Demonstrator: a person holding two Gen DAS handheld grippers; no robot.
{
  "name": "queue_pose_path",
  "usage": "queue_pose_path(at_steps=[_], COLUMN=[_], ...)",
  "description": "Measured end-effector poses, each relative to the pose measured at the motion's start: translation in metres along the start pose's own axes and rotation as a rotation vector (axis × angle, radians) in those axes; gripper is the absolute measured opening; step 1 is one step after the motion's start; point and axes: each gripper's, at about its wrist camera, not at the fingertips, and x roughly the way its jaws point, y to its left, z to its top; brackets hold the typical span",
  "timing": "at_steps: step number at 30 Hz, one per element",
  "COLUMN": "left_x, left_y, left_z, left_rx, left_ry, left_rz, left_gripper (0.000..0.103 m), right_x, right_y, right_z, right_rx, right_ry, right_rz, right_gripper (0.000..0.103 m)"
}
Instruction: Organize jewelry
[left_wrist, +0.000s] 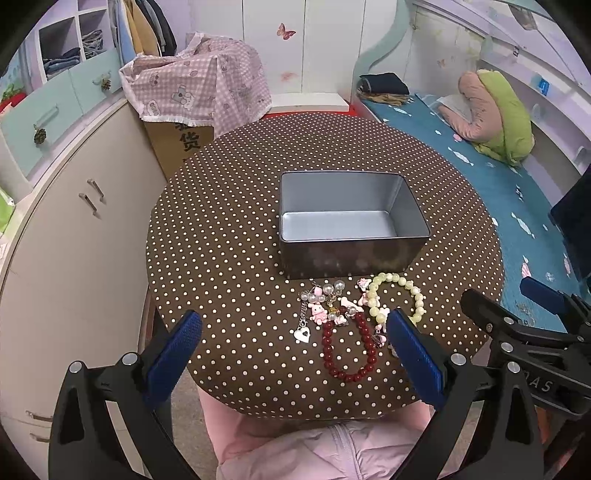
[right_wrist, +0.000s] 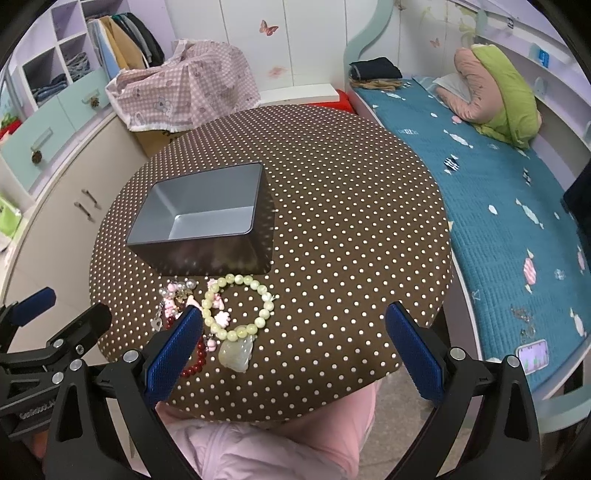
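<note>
Left wrist view: the dark red bead bracelet (left_wrist: 349, 350) lies flat between the two blue fingers of the left gripper (left_wrist: 295, 332), nearer the right-hand one, which covers part of the pale green bead bracelet (left_wrist: 397, 297). Just beyond the fingertips sits a charm chain with clear beads, a pink figure and a white heart charm (left_wrist: 302, 334). All three look light, limp and smooth; the beads will likely roll under a flat pad, so pinching across a single strand of a loop seems the surest hold. The jade-like pendant (right_wrist: 236, 352) on the green bracelet, plain in the right wrist view, looks the heaviest and most fragile part.

The left fingers stand wide apart and hold nothing. The right gripper (right_wrist: 293, 328) is likewise spread wide and empty, its left finger over the red beads.

Ahead of both fingertips, the open metal tin (left_wrist: 354, 225) stands empty on the round polka-dot table (left_wrist: 229, 229). Around it are a bed with a blue cover (right_wrist: 498, 192), cupboards and a pink checked cloth (left_wrist: 199, 85).
</note>
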Motion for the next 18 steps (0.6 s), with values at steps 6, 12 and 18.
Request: queue_pose_path(at_steps=[6,12,18], left_x=[0.005,0.013,0.027], left_y=[0.003,0.011,0.023], left_z=[0.0,-0.002,-0.005], left_rx=[-0.004,0.001,0.0], left_ry=[0.012,0.028,0.05], left_rz=[-0.019,-0.031,-0.049], left_gripper=[0.096,0.096,0.096], right_x=[0.005,0.012,0.026], right_y=[0.002,0.008,0.016], right_z=[0.001,0.0,-0.006], right_rx=[0.003,-0.003,-0.038], right_ry=[0.012,0.024,0.037], right_rz=[0.007,0.009,0.011], right_gripper=[0.096,0.096,0.096])
